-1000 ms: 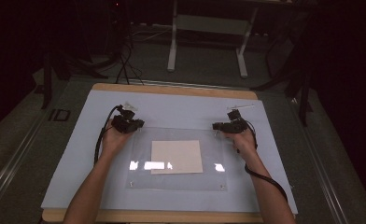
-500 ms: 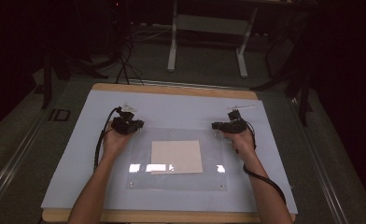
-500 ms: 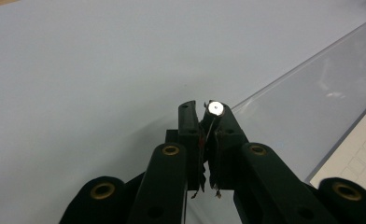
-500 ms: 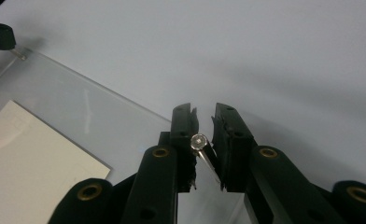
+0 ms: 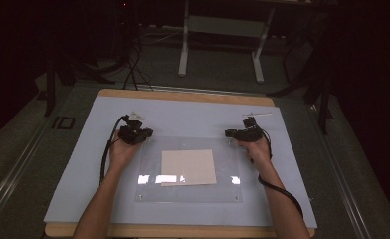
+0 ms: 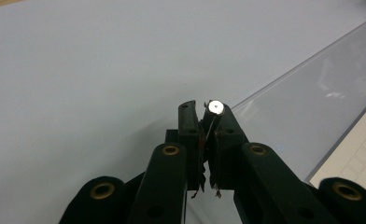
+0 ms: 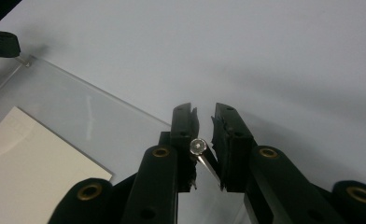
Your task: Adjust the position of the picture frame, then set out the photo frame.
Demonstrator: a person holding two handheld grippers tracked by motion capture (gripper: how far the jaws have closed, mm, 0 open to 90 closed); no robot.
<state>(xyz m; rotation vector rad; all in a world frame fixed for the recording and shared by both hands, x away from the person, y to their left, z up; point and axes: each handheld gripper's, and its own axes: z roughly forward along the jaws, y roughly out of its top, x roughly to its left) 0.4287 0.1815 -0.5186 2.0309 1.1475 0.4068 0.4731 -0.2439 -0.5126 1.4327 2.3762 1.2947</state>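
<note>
You are holding both grippers at the two far corners of the clear acrylic sheet (image 5: 188,191), which is lying flat on the pale blue mat (image 5: 73,184) over the table (image 5: 183,95), with a cream paper sheet (image 5: 188,167) resting under or on it near the middle. Your left gripper (image 6: 203,112) is standing closed on a small silver screw (image 6: 215,108) at the far left corner, the screw head showing bright just at the jaw tips. Your right gripper (image 7: 203,122) is standing narrowly parted around a second screw (image 7: 198,146) at the far right corner; whether the pads are actually pressing on it I cannot tell. In my judgement you are seating or turning the corner fasteners, so you should be keeping each gripper square to its screw, avoiding any sideways pull that could shift the sheet, and confirming the right-hand grip before turning.
</note>
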